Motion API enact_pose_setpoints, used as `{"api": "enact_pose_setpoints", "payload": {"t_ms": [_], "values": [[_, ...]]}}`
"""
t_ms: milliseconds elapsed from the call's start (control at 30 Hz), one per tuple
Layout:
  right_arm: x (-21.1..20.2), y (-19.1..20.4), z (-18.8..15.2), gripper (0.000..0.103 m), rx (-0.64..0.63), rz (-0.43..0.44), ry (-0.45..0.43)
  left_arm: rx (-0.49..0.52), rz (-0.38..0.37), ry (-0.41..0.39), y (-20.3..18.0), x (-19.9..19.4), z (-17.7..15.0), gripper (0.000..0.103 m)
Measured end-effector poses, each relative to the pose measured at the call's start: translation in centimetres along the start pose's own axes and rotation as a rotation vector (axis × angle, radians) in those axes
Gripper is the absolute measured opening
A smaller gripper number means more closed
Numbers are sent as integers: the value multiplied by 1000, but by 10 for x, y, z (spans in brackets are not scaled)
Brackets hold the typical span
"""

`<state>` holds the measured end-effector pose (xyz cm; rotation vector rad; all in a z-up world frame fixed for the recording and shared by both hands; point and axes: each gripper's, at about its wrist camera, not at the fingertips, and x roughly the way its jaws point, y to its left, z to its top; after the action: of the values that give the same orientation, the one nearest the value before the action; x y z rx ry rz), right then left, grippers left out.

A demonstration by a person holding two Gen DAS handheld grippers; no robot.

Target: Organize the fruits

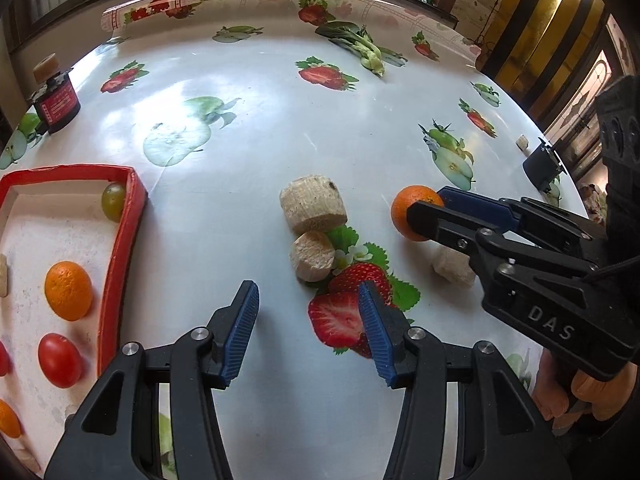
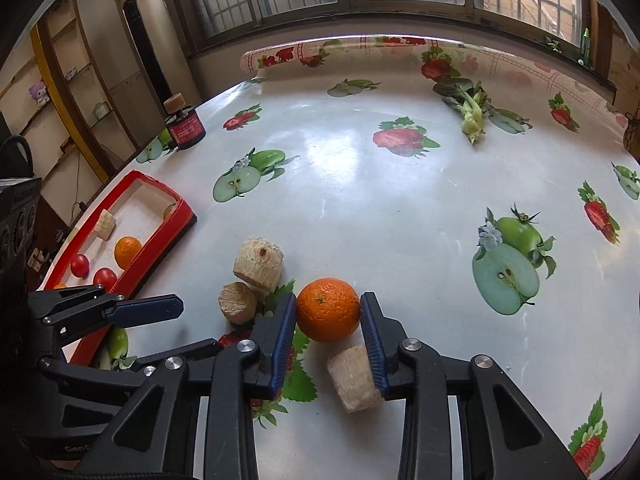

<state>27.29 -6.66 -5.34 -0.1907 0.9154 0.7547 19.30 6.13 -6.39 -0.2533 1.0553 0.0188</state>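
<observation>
Orange (image 2: 328,309) on the bench (image 2: 400,184) is clamped between the right gripper (image 2: 329,322) fingers, presumably for transfer to the red tray (image 1: 120,248), where other fruit is already gathered. Left gripper (image 1: 308,332) is held released, empty, near the tray.

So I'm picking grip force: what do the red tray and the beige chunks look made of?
Red tray: looks like cardboard, matte, with a slightly ragged, uneven rim and white lining. Beige chunks: fibrous and dry-looking, rough cut faces, possibly peeled sugarcane; I cannot tell for sure.
</observation>
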Motion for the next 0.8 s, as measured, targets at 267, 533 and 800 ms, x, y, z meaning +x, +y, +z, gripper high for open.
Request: {"api": "enact_pose_setpoints", "payload": {"t_ms": [267,533,800], "values": [[-33,-26,-10,34,76,-29,-48,-2,-9,-28,-3,8,5,18],[-50,-22,-24,34,86,-26,-60,-1,-16,-69,-1,-20,-9,18],[-61,2,-39,34,61,-6,-61,-28,-6,-118,12,-57,-30,18]]}}
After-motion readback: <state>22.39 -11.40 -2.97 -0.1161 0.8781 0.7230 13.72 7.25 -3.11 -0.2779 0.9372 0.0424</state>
